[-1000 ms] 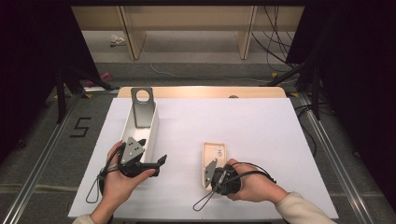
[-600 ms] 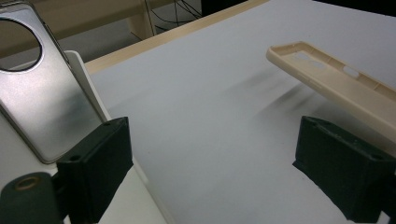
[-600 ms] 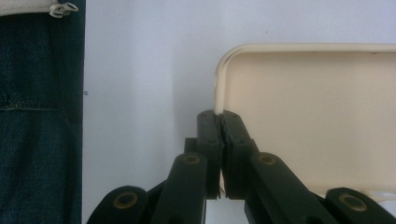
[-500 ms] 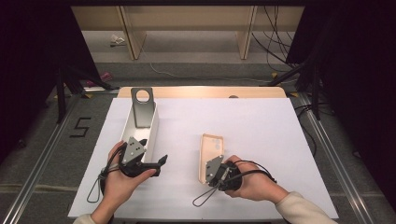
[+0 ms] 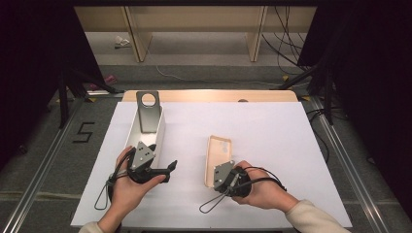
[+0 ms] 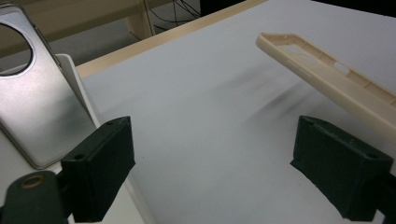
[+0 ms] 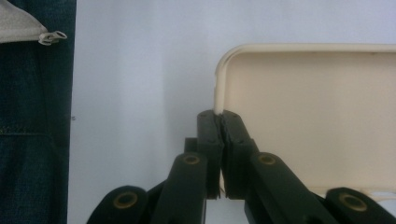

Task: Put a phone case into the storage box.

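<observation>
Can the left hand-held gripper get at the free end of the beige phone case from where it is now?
Probably yes. The left hand-held gripper has its jaws wide open, with bare white table between it and the beige phone case, which the right hand-held gripper holds by one edge, tilted up.

Beige phone case point(image 5: 218, 158) — tilted, edge pinched

A recording lab: white-covered table point(image 5: 272, 131) between black curtains point(image 5: 374, 87); aluminium floor rails point(image 5: 340, 145); loose cables point(image 5: 286, 29) on grey carpet; a taped numeral "5" point(image 5: 83, 131) marking the station.
</observation>
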Tool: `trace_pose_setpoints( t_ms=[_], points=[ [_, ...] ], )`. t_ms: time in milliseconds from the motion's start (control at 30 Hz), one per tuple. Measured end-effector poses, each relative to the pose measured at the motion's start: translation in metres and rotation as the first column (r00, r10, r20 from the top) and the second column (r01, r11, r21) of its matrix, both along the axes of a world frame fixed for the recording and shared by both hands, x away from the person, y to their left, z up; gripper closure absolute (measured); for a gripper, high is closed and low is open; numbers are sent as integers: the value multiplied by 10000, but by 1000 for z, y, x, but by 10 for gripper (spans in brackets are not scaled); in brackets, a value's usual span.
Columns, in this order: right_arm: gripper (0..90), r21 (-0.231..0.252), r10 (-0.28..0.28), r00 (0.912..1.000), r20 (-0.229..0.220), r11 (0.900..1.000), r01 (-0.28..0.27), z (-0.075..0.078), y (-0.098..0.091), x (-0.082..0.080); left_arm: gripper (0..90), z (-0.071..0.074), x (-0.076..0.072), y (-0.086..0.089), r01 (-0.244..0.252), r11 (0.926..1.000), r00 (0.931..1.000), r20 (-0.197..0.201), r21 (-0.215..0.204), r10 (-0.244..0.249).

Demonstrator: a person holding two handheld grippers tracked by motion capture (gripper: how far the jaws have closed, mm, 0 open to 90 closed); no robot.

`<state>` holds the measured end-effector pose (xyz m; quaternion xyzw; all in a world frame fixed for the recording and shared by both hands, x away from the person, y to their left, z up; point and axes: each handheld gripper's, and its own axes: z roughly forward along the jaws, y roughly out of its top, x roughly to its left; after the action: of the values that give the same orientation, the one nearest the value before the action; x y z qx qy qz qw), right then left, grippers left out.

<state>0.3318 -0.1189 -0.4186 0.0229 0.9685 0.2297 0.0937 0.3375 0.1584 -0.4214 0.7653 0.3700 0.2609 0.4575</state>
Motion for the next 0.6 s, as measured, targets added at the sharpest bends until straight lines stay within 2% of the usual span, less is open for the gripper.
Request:
trace_pose_setpoints(
  t_ms=[100, 233, 300, 433, 600],
  points=[
    [881, 123, 16, 10000, 70, 9999, -17, 1, 1, -1, 127, 3, 1, -4, 76, 9999, 10000, -61, -90, -76],
    [882, 222, -56, 9999, 134, 9997, 53, 2, 2, -1, 140, 7, 4, -9, 214, 9984, 9994, -278, -528, -229],
    [881, 272, -88, 9999, 119, 9996, 85, 2, 3, -2, 145, 10, 5, -12, 257, 9977, 9993, -242, -634, -273],
    [881, 416, -124, 9996, 235, 9991, 115, 3, 4, -2, 150, 17, 9, -18, 382, 9974, 9990, -193, -616, -394],
    [881, 573, -211, 9991, 360, 9982, 190, 4, 6, -1, 166, 24, 17, -28, 594, 9966, 9975, -352, -578, -615]
  ],
)
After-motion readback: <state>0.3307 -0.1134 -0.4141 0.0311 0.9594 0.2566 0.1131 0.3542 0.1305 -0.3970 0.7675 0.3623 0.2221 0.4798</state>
